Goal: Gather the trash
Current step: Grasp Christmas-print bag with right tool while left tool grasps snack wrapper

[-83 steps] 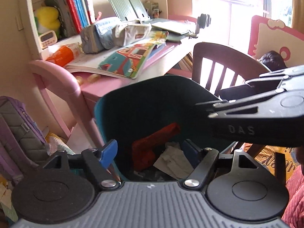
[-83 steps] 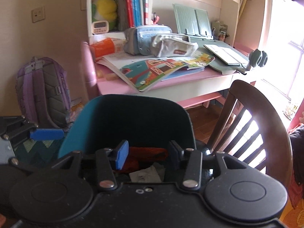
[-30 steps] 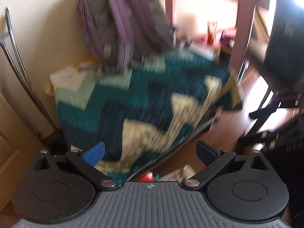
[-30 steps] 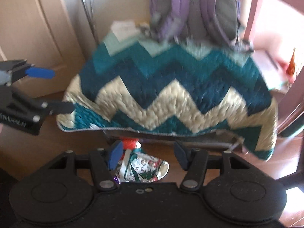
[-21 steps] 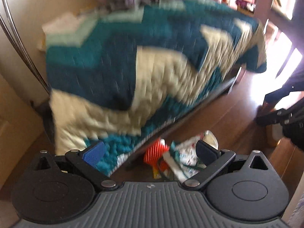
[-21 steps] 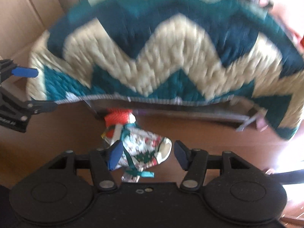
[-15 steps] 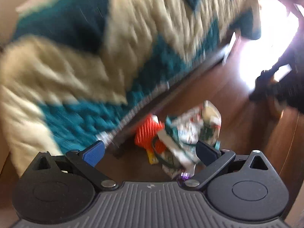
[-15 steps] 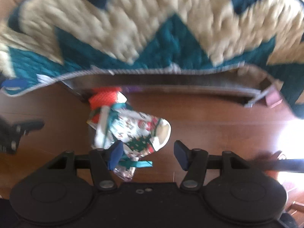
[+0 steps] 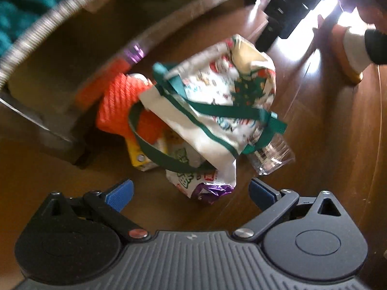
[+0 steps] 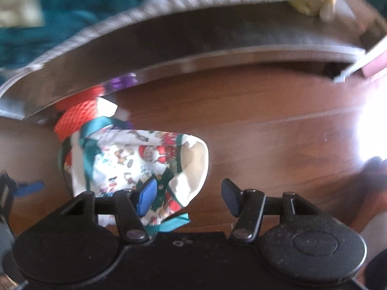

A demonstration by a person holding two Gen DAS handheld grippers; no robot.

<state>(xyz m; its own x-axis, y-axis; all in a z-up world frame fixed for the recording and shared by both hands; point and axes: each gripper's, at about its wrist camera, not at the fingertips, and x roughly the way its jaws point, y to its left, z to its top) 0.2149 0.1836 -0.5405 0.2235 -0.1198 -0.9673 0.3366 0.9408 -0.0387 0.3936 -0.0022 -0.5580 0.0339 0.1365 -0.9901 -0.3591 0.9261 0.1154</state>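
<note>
A heap of trash lies on the dark wooden floor. On top is a white printed bag [image 9: 217, 101] [image 10: 135, 164] with green ribbon handles. Under it lie an orange ribbed piece [image 9: 118, 104] [image 10: 75, 118], a white and purple snack wrapper [image 9: 198, 183], a yellow packet [image 9: 139, 157] and a clear plastic cup [image 9: 271, 154]. My left gripper [image 9: 191, 193] hangs open just above the wrapper, nothing between its pads. My right gripper [image 10: 188, 198] is open too, right of the bag's edge; its left blue pad [image 10: 146, 197] overlaps the bag in the right wrist view.
A grey bed frame rail [image 9: 72, 46] [image 10: 193, 55] curves over the heap's far side, with a teal and cream quilt [image 10: 72, 7] hanging above it. Dark chair legs [image 9: 278, 21] and a person's foot in a sandal [image 9: 350, 50] are at the upper right. Bare floor [image 10: 278, 125] lies right of the heap.
Both grippers have dropped from facing the quilt and backpack to pointing down at the floor. The trash heap has grown large and close in both views. Jaw widths look unchanged.
</note>
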